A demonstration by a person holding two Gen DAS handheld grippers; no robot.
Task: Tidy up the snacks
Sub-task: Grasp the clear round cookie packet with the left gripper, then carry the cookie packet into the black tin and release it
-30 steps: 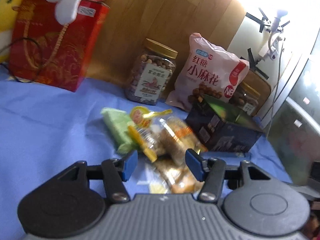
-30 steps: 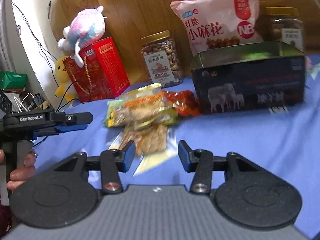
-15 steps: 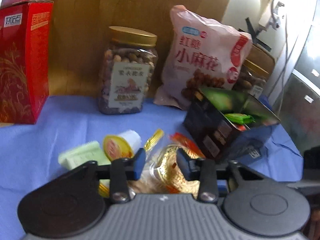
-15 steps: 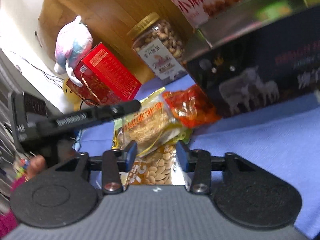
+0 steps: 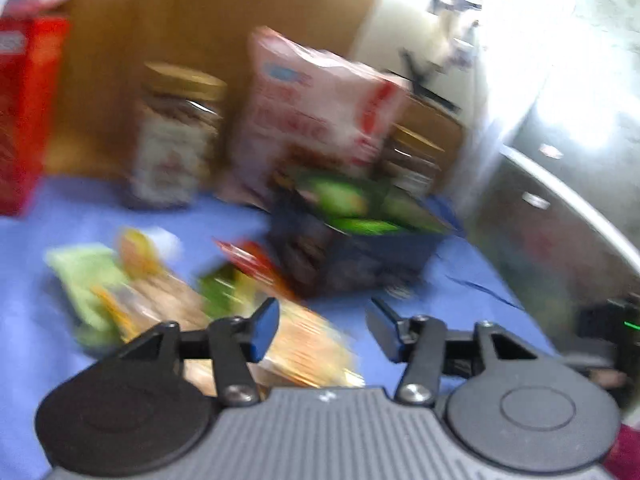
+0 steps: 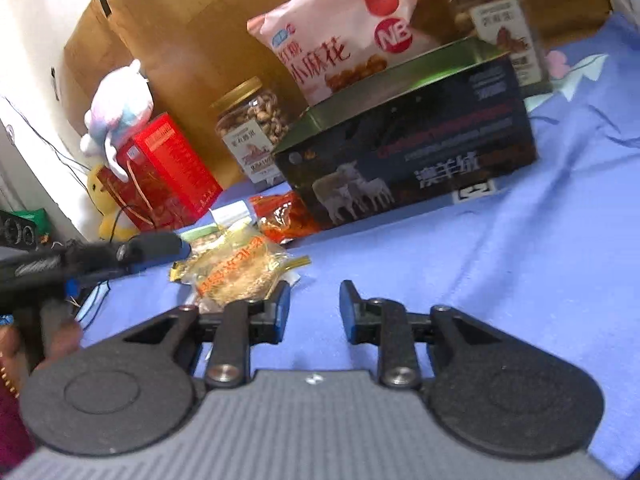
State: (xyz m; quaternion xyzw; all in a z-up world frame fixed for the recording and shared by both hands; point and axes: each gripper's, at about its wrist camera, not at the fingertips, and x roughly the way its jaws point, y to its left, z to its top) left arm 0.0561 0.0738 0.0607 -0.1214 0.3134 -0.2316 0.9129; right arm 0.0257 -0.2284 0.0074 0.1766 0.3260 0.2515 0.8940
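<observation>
In the right wrist view, the left gripper point(image 6: 176, 246) reaches in at nine o'clock over the loose snack packets point(image 6: 240, 268) on the blue cloth point(image 6: 460, 264); its own view shows jaws spread wide, holding nothing. The right gripper point(image 6: 314, 308) (also wide and empty) hovers at six o'clock. The dark tin box point(image 6: 404, 164) sits open at one o'clock. Best to centre one packet between the fingers, pinch its middle, then lift clear of the box's rim.

Left gripper point(image 5: 322, 330) fingers apart, right gripper point(image 6: 314, 310) fingers apart, empty
</observation>
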